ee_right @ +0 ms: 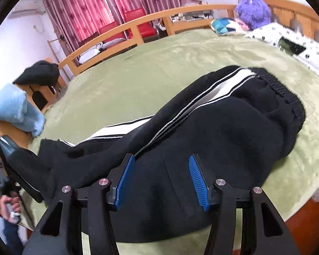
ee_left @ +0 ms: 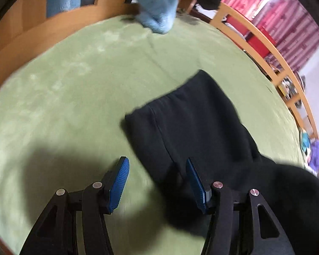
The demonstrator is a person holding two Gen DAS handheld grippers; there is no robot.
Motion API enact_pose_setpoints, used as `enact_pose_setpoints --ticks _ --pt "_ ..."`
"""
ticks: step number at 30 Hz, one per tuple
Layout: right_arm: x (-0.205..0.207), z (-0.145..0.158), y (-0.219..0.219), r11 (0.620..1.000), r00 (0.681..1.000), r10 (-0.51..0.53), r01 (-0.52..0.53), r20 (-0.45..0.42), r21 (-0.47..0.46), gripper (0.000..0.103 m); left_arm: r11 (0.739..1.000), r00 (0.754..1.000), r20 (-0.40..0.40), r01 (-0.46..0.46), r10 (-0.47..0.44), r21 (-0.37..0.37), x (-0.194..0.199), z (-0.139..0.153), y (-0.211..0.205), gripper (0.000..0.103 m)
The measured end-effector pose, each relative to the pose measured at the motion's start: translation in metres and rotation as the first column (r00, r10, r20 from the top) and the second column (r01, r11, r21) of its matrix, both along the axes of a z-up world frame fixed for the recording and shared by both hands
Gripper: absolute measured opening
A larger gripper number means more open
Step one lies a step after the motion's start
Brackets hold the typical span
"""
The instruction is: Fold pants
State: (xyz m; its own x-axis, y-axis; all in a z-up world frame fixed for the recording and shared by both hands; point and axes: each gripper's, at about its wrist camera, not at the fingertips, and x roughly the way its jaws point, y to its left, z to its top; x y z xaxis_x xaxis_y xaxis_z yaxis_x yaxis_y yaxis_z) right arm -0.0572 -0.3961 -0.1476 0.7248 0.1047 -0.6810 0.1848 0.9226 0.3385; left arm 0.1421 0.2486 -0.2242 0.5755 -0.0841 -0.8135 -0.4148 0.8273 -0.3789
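black track pants (ee_right: pixel 212 127) with white side stripes lie spread on the green blanket (ee_right: pixel 138 74), waistband toward the spotted pillow (ee_right: pixel 291 42), left gripper (ee_left: pixel 157 180) over a leg cuff and right gripper (ee_right: pixel 161 178) over the seat, jaws of both apart and holding nothing.

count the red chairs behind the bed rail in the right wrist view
2: one red chair left, another red chair right of it, both behind the wooden bed rail by the curtains; more may be hidden.
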Motion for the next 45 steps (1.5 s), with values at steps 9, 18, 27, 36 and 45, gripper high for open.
enact_pose_setpoints --ticks 9,18,27,36,45 --pt "0.010 -0.020 -0.035 0.989 0.995 -0.094 0.097 -0.036 0.112 0.053 0.998 0.998 0.048 -0.032 0.035 -0.050 0.036 -0.010 0.009 0.012" --pt "0.003 -0.014 -0.029 0.992 0.997 -0.078 0.076 0.017 0.099 0.052 0.986 0.982 0.078 -0.168 0.169 -0.022 -0.075 0.023 0.056 0.010" --pt "0.002 -0.015 -0.030 0.990 0.999 -0.030 0.026 0.030 0.139 0.052 0.989 0.996 -0.019 -0.089 0.092 0.118 -0.090 0.037 0.014 0.054" --pt "0.006 -0.014 -0.015 0.997 0.999 0.023 -0.025 0.023 0.072 0.052 0.963 0.963 0.105 0.234 -0.248 0.130 -0.125 0.068 -0.101 0.065" --pt "0.021 0.009 0.039 0.976 0.982 0.184 -0.178 0.040 -0.122 0.052 0.973 0.990 0.085 0.096 -0.116 0.210 -0.087 0.088 -0.054 0.069"
